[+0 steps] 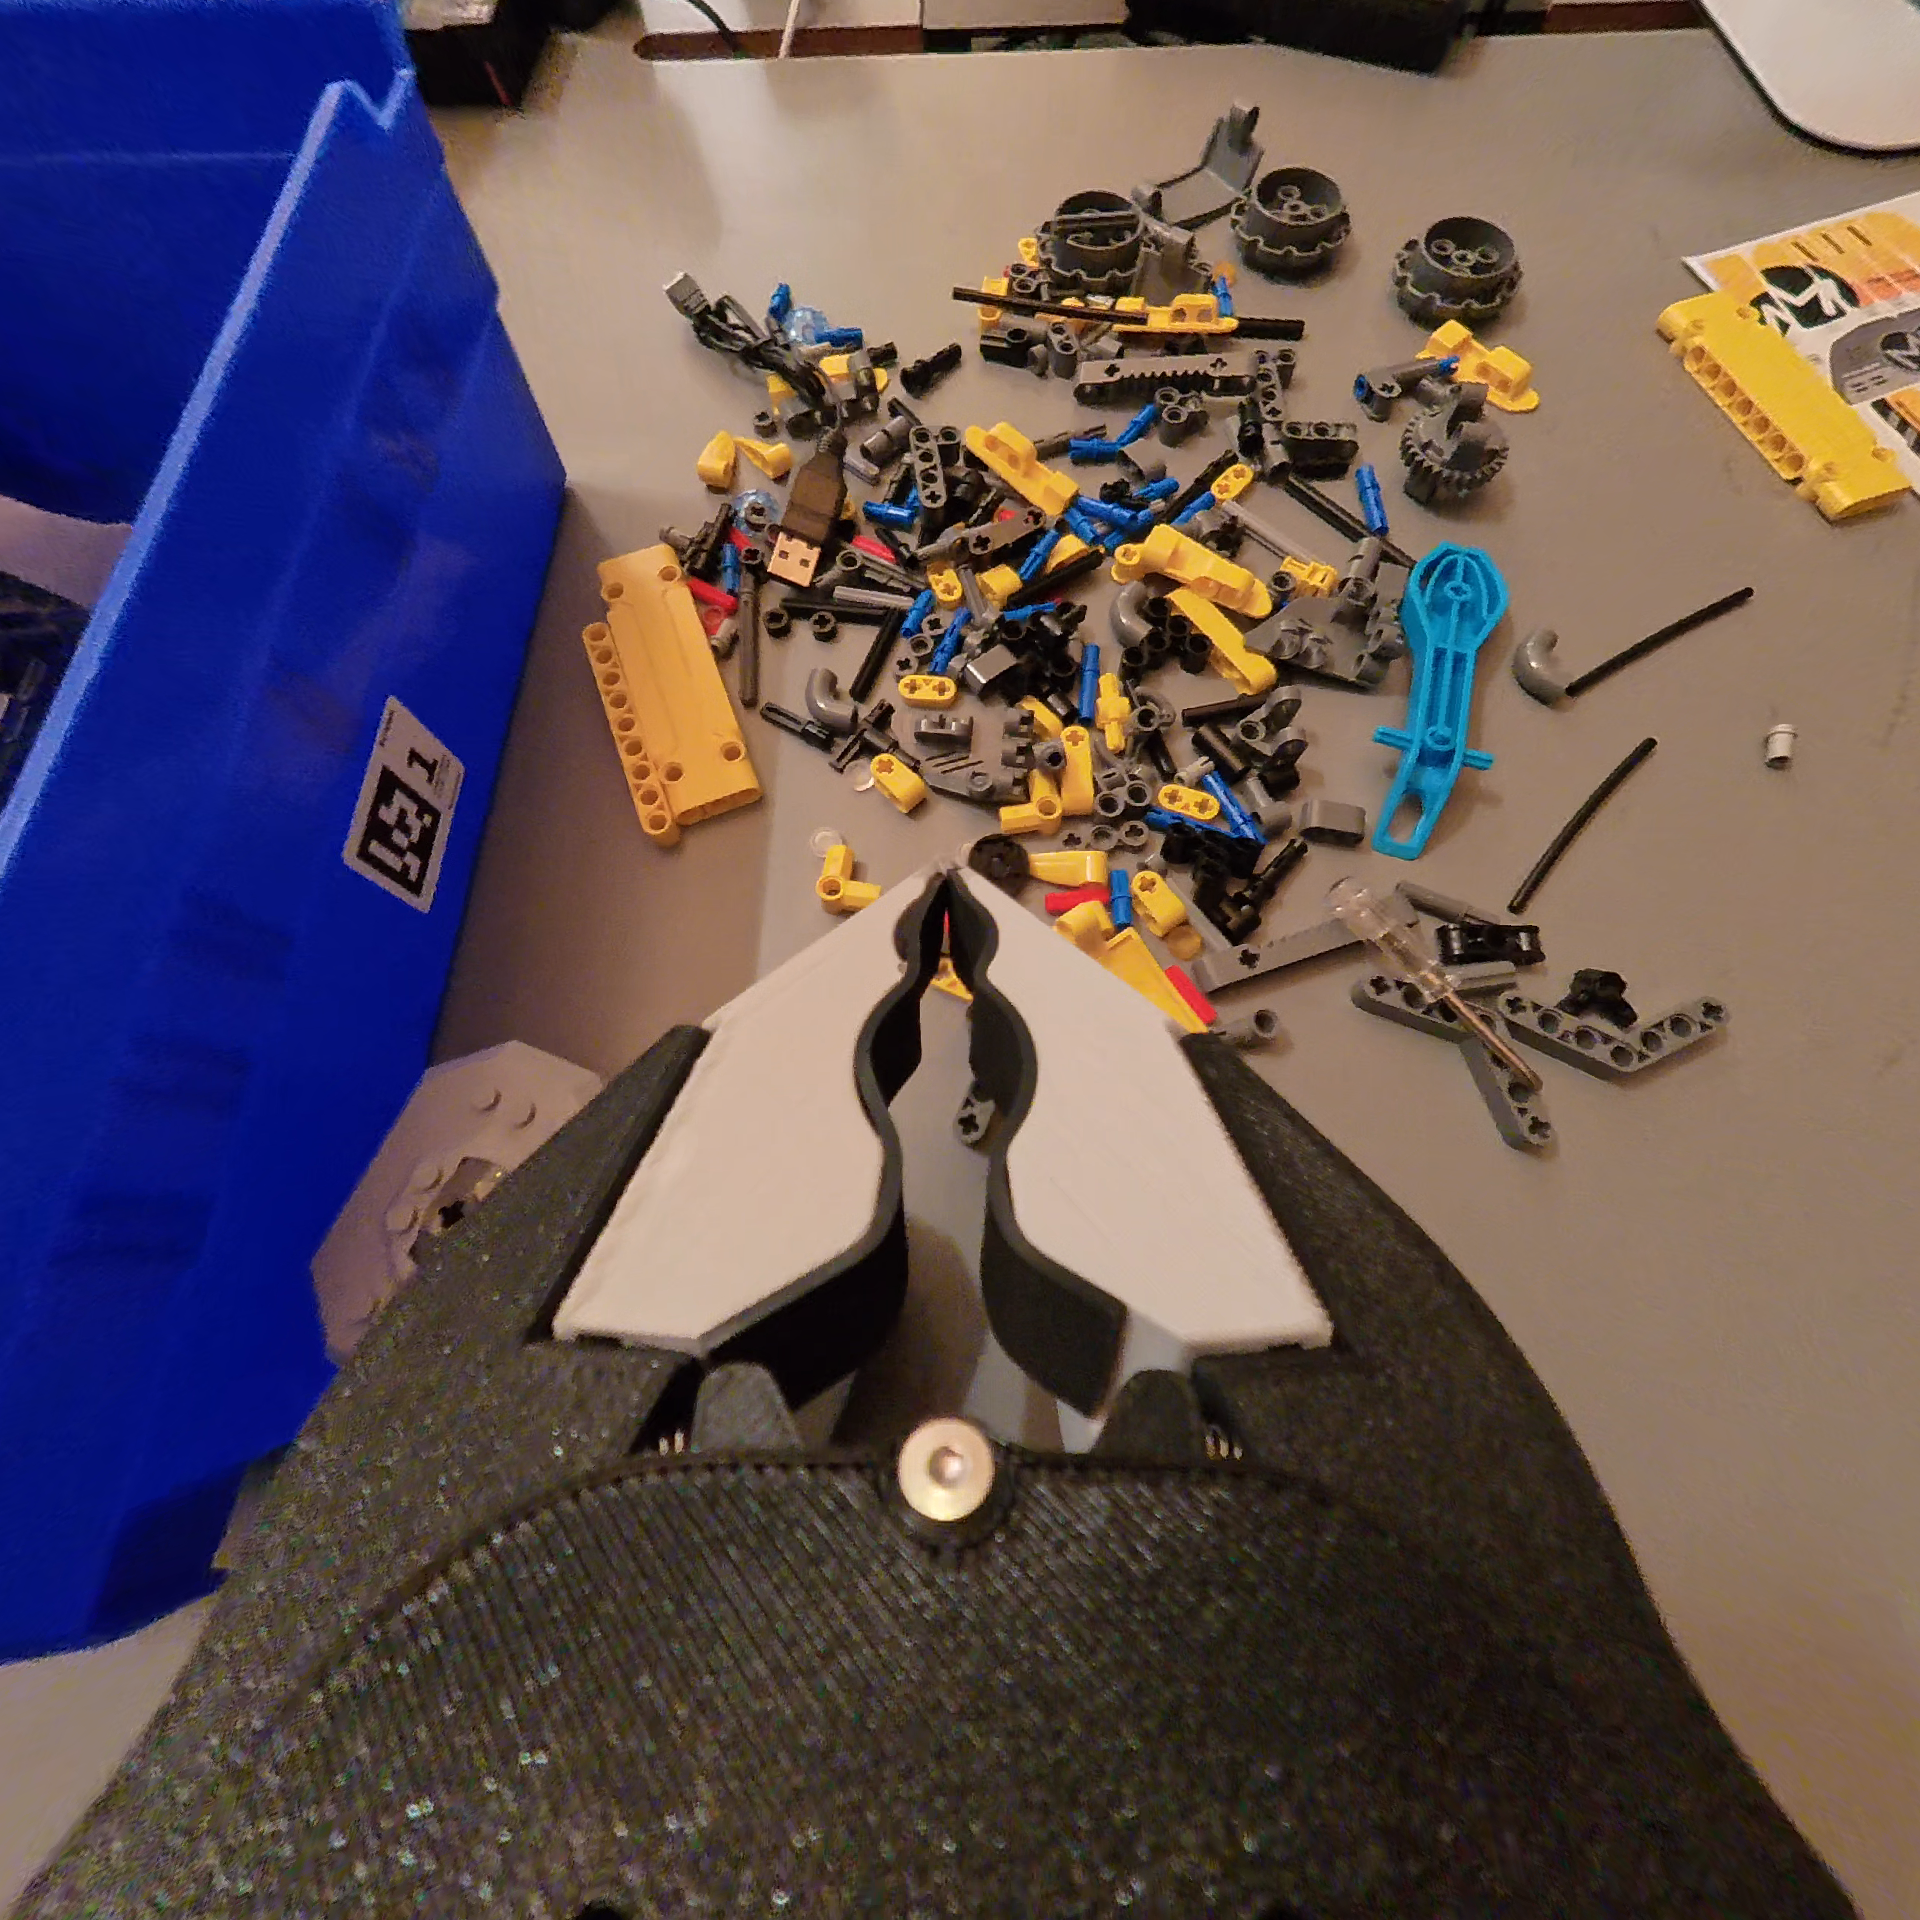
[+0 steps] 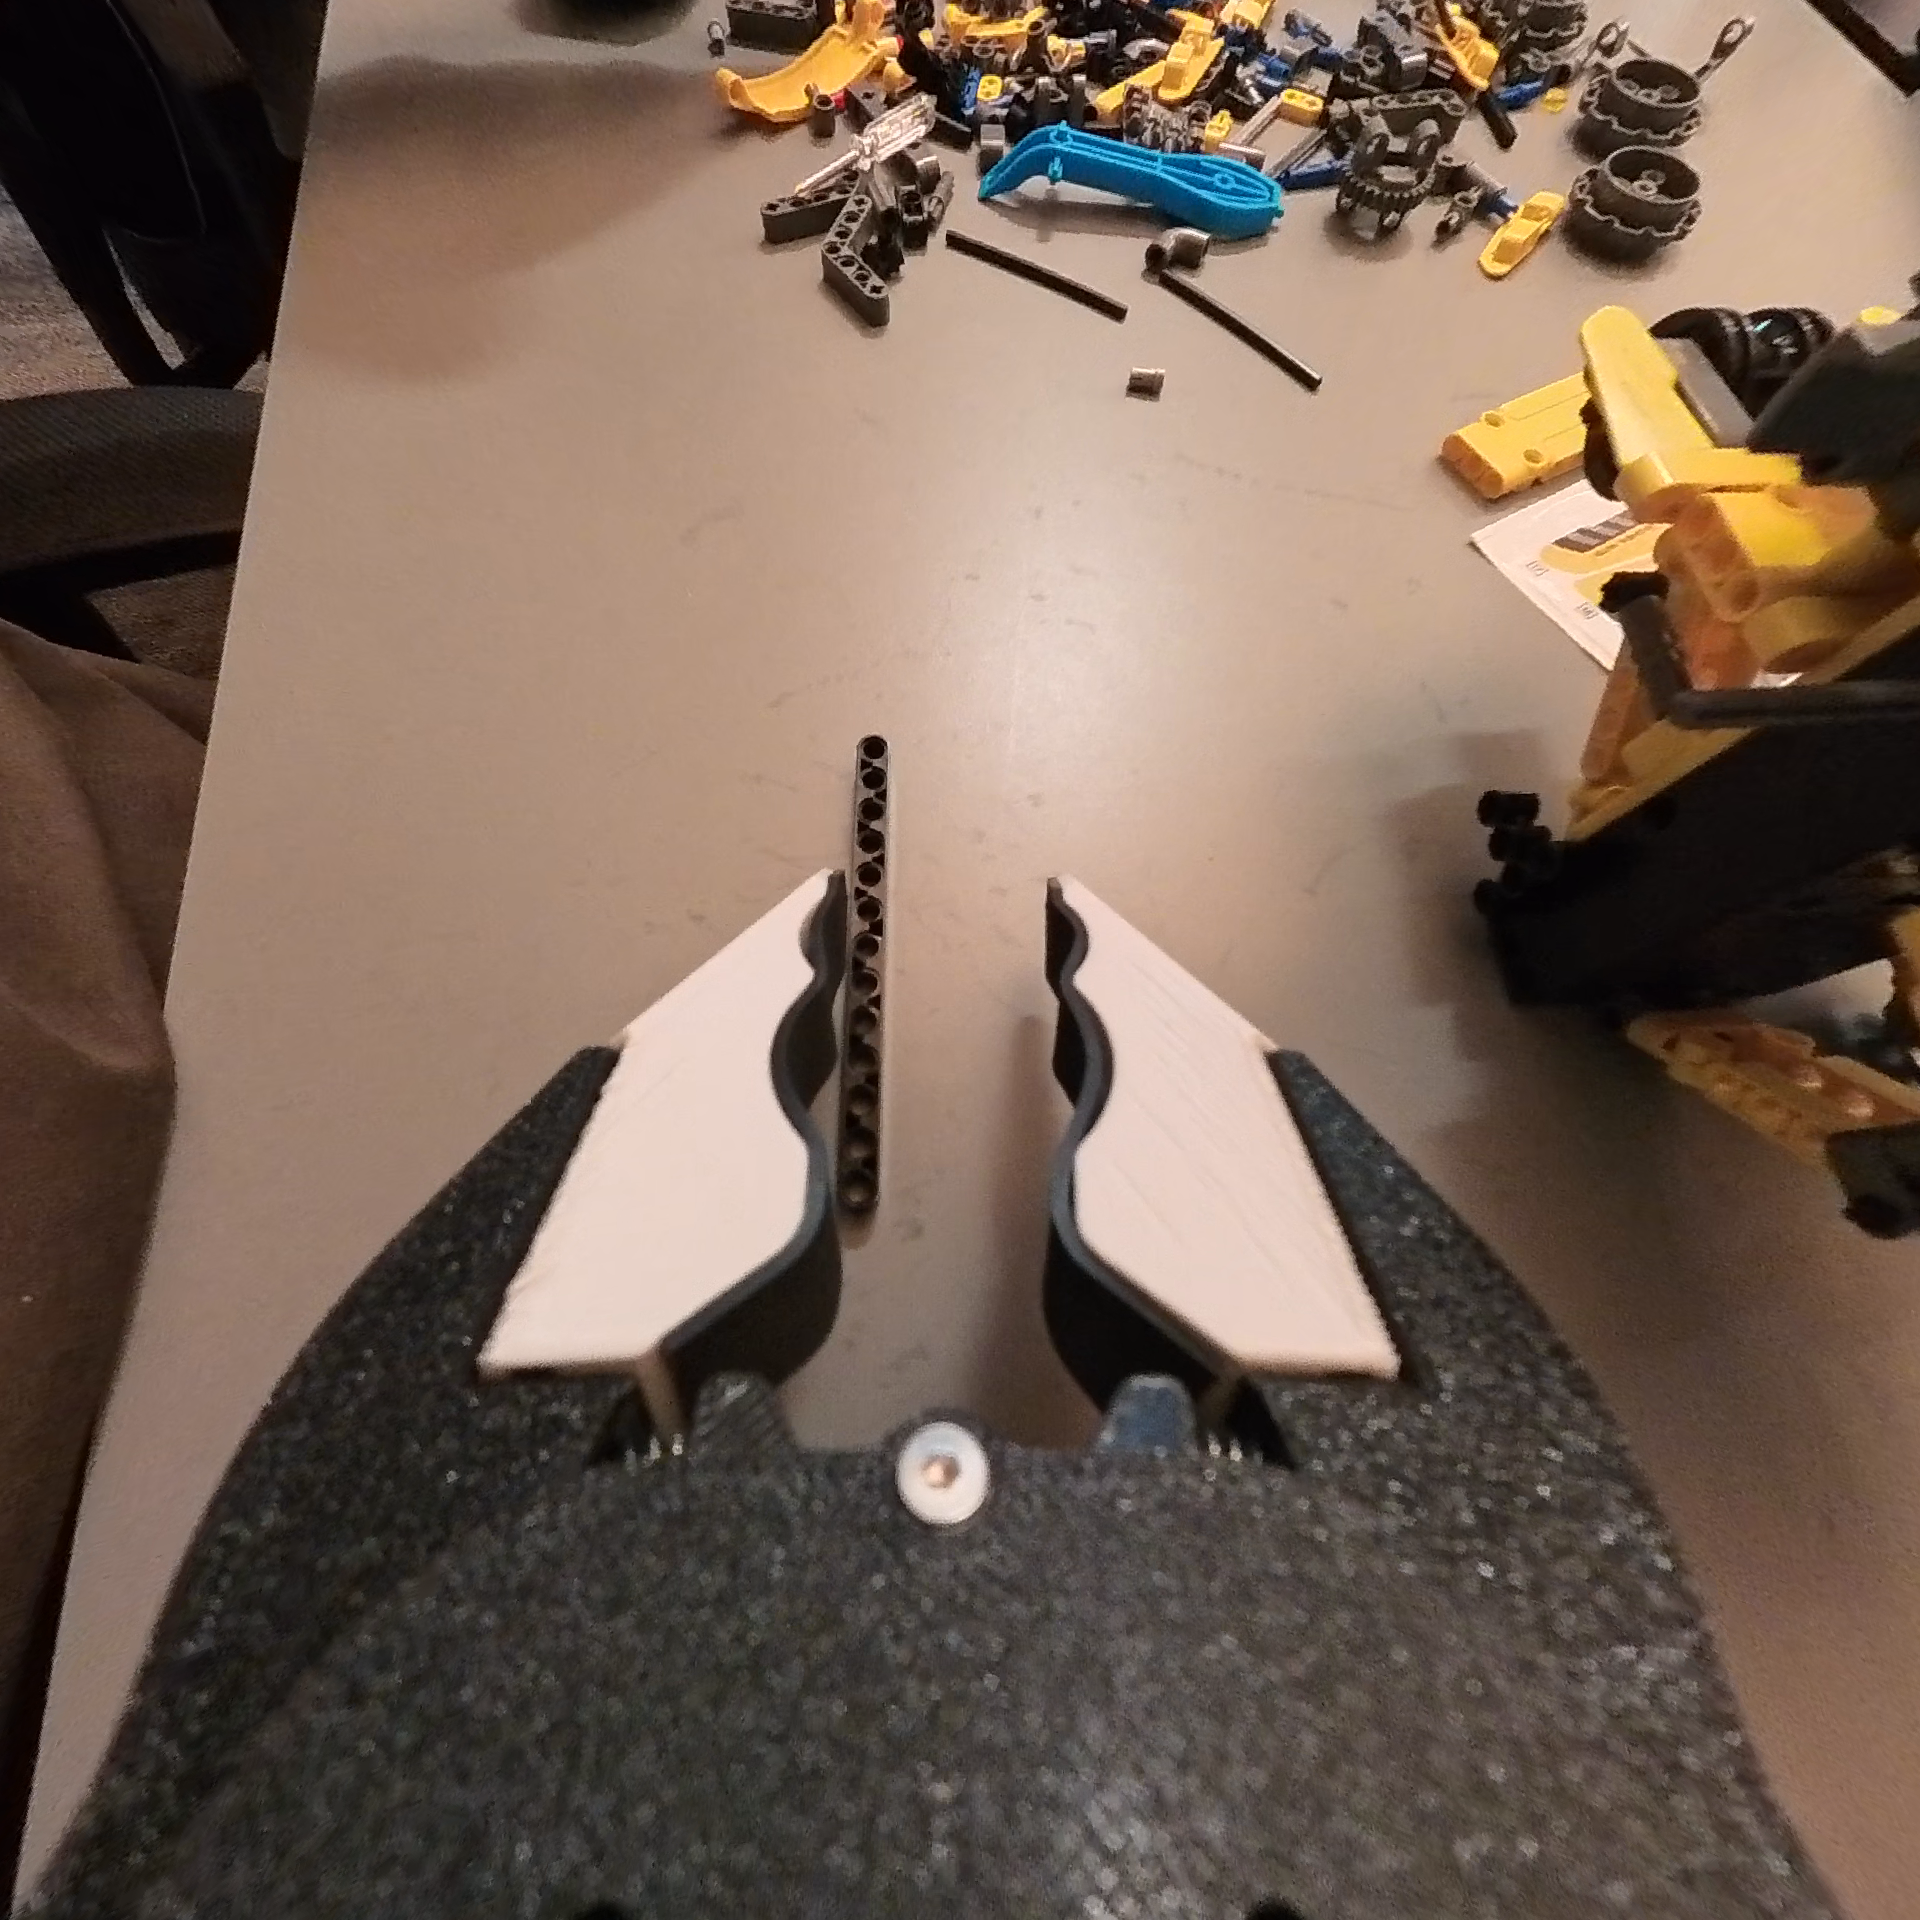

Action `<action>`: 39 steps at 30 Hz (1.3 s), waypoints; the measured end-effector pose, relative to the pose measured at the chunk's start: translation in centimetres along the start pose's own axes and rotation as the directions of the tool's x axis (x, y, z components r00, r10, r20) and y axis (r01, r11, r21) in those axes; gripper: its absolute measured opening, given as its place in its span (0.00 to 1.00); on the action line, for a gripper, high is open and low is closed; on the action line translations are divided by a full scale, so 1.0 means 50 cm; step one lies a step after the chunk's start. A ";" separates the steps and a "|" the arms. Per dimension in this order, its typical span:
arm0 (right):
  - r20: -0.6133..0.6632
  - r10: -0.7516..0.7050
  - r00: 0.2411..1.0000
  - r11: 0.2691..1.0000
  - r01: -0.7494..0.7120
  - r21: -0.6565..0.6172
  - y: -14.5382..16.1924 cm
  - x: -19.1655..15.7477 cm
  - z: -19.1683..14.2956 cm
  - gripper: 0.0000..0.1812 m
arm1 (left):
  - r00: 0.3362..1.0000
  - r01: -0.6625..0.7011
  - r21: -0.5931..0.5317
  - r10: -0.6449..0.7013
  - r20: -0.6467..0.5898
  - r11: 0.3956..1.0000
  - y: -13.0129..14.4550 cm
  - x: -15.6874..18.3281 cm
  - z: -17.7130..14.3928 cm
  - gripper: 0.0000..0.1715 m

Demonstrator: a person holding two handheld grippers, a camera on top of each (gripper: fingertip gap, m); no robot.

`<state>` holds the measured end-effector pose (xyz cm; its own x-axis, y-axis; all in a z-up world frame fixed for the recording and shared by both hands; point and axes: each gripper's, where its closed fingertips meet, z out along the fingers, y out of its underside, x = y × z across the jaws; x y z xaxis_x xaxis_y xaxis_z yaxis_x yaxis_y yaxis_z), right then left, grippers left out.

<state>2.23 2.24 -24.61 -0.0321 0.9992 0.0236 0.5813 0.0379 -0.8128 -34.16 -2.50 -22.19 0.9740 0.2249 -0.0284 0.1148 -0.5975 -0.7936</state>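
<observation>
My left gripper is shut, its tips over the near edge of a pile of small yellow, blue, black and grey building pieces on the grey table. A thin red sliver shows between its pads; I cannot tell whether it is held. My right gripper is open just above the table. A long black beam with holes lies flat between its fingers, close against the left finger and reaching past the tips. The right finger stands apart from it.
A blue bin stands left of the pile, with a grey part beside it. A teal piece, yellow panels and black tubes lie about. A partly built yellow and black model and a leaflet sit to the right. My hands' fingertips stand some 35 centimeters from each other.
</observation>
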 end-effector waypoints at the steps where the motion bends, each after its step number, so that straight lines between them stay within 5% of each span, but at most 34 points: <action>1: 0.000 0.000 1.000 1.000 0.000 0.000 0.000 0.000 0.000 0.21 | 1.000 0.004 -0.001 -0.004 0.008 1.000 0.002 -0.005 -0.001 0.00; 10: 0.001 0.008 1.000 1.000 -0.008 -0.001 0.000 0.002 0.000 0.21 | 1.000 0.017 -0.009 -0.017 0.002 1.000 0.023 -0.001 -0.011 0.00; 14: 0.001 0.008 1.000 1.000 -0.008 -0.001 0.000 0.002 0.000 0.21 | 1.000 0.004 -0.001 -0.004 -0.020 1.000 0.033 0.008 -0.024 0.14; 20: -0.002 0.002 1.000 1.000 -0.002 -0.005 0.001 0.001 0.001 0.21 | 0.999 0.010 -0.003 -0.009 0.051 1.000 0.047 -0.033 -0.058 0.21; 24: -0.004 -0.001 1.000 1.000 0.001 -0.005 0.001 0.001 0.001 0.21 | 0.996 0.004 -0.026 -0.002 0.086 1.000 0.083 -0.061 -0.074 0.43; 29: -0.006 -0.010 1.000 1.000 0.010 -0.009 0.002 -0.001 0.002 0.21 | 0.987 -0.013 -0.016 0.015 0.161 1.000 0.121 -0.089 -0.094 0.37; 39: -0.016 -0.018 1.000 1.000 0.017 -0.014 0.003 0.000 0.004 0.21 | 0.986 -0.058 -0.011 0.059 0.156 0.998 0.103 -0.090 -0.068 0.39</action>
<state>2.16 2.25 -24.82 -0.0294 0.9984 0.0473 0.5921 0.0555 -0.8039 -37.30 -9.20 -24.08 0.9367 0.3064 -0.1692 0.0604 -0.6177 -0.7841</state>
